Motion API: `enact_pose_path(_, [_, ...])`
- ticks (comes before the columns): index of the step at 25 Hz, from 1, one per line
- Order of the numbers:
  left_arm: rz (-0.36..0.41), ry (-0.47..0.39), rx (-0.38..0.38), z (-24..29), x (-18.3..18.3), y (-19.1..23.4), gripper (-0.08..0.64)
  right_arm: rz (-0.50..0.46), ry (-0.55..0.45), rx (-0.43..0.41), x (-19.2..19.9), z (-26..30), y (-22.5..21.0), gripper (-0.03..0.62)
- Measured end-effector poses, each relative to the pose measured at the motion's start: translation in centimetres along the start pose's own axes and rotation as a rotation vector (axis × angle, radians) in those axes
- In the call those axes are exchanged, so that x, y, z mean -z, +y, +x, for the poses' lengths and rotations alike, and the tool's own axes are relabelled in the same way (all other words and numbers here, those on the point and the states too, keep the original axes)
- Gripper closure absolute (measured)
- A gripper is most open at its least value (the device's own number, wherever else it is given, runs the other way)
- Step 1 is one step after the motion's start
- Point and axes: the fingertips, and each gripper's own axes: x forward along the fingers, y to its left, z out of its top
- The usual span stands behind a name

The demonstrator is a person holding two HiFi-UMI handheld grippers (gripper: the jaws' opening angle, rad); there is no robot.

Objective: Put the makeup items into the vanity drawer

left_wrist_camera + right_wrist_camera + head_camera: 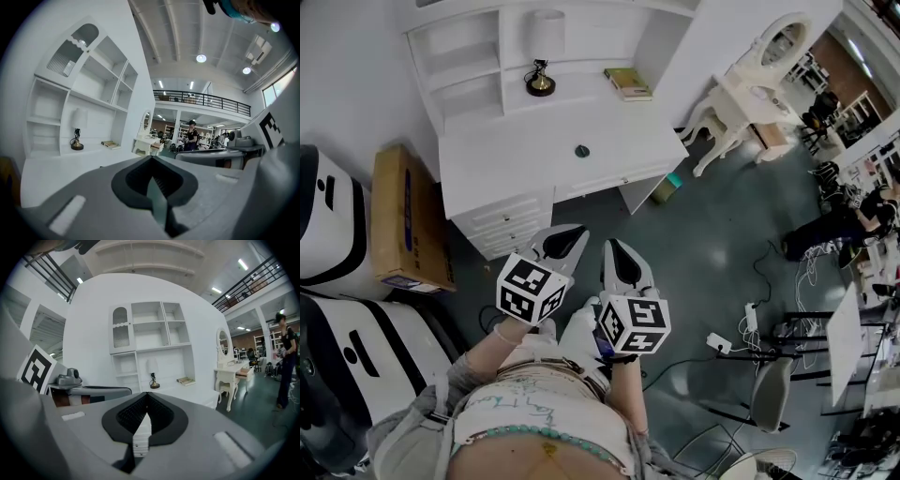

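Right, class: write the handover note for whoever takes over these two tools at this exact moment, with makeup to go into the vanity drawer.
Left tool: shut, holding nothing.
Right tool: shut, holding nothing.
Both are held low in front of the person, short of the white desk.
Things: one small dark round item lies on the desk top; it is too small to tell whether it is makeup. The vanity stands off to the right, and its drawer looks pulled out.
Done: nothing visibly placed.
Left: everything. Find the items, pick them up and carry them to the drawer.
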Motion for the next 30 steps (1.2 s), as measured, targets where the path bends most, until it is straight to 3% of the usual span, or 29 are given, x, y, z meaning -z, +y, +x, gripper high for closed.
enact_pose_path(19, [-0.014, 0.006, -0.044, 10.6, -3.0, 4.2, 0.558, -0.033, 0.033, -0.074, -3.9, 8.8, -7.2, 0.565])
enact_pose_path(30, [-0.021, -0.002, -0.135, 16.0, -4.7, 6.0, 0.558, -0.055, 0.046, -0.175, -5.9, 12.9, -11.2, 0.565])
